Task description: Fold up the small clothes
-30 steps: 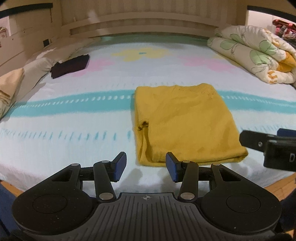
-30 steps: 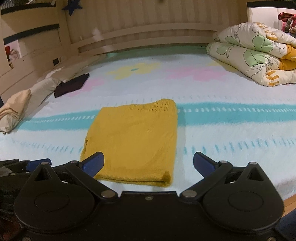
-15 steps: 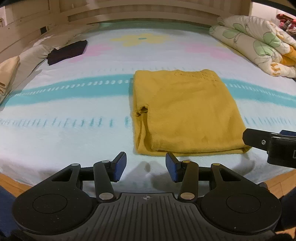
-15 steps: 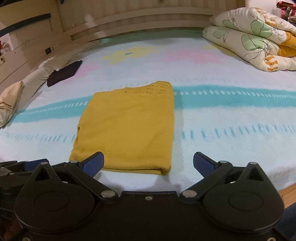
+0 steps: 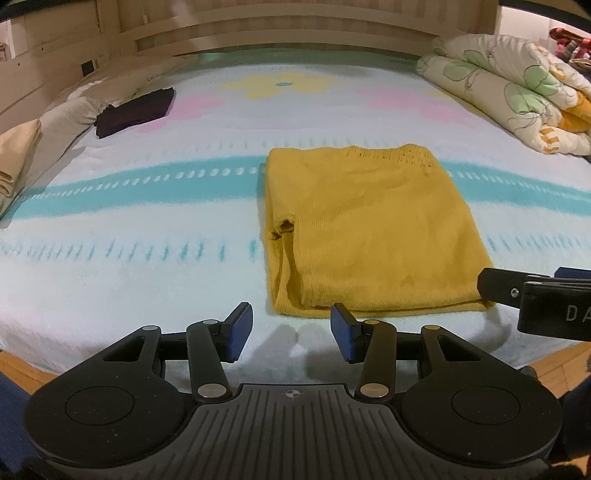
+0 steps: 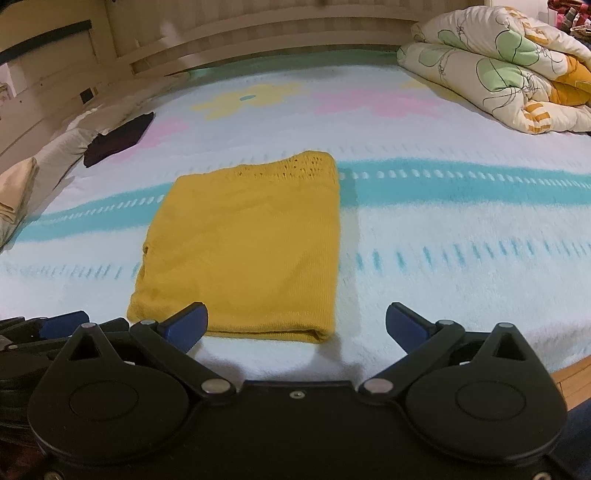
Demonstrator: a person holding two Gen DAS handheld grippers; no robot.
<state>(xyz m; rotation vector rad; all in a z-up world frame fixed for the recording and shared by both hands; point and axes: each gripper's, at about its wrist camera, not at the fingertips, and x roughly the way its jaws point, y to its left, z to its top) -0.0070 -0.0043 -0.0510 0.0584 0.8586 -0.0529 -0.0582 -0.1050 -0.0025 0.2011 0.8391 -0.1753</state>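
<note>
A mustard-yellow knit garment (image 5: pixel 365 236) (image 6: pixel 247 247) lies folded into a flat rectangle on the bed, its open-knit hem at the far edge. My left gripper (image 5: pixel 291 328) hovers just short of the garment's near left corner, open, with nothing between its blue pads. My right gripper (image 6: pixel 295 325) stands wide open in front of the garment's near right corner, also holding nothing. The right gripper's dark body (image 5: pixel 539 299) shows at the right edge of the left wrist view; the left gripper's tip (image 6: pixel 48 326) shows at the left edge of the right wrist view.
The bed cover (image 5: pixel 147 236) is pale with a teal band and pastel flowers. A dark folded garment (image 5: pixel 135 112) lies far left, beige pillows (image 5: pixel 18 158) beside it. A rolled floral duvet (image 6: pixel 509 66) sits far right. A wooden headboard (image 5: pixel 280 33) closes the back.
Both views tilted down half a second ago and have come back up a little; the garment lies where it was. Both grippers stay open and empty.
</note>
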